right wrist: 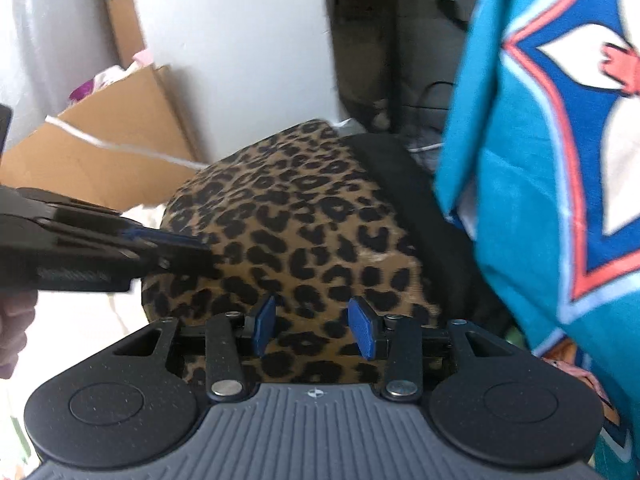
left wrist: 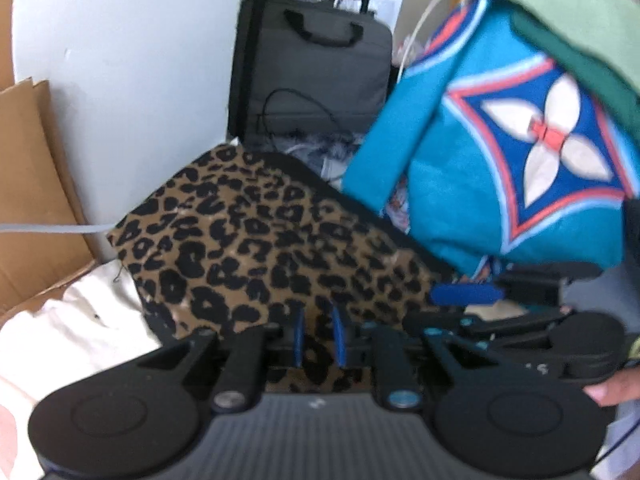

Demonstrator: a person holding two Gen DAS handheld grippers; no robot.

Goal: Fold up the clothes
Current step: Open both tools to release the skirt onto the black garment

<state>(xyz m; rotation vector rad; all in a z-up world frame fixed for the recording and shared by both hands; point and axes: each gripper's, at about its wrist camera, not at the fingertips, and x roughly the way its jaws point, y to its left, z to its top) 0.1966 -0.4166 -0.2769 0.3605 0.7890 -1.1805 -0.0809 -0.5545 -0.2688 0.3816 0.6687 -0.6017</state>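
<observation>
Both grippers, left (left wrist: 318,338) and right (right wrist: 316,328), hover released over leopard cloth (left wrist: 260,240), which extends straight ahead beneath jaws; neither nearer.

Bright, soft daylight fills both views and washes the white wall (left wrist: 132,80) nearly flat, with no hard shadows. Fisheye curvature bends the edges and leaves dark corners. Both pictures are slightly soft; the teal patterned cloth (right wrist: 560,160) is smeared by motion blur in the right wrist view, and the leopard-print garment (left wrist: 260,248) looks soft too.
</observation>
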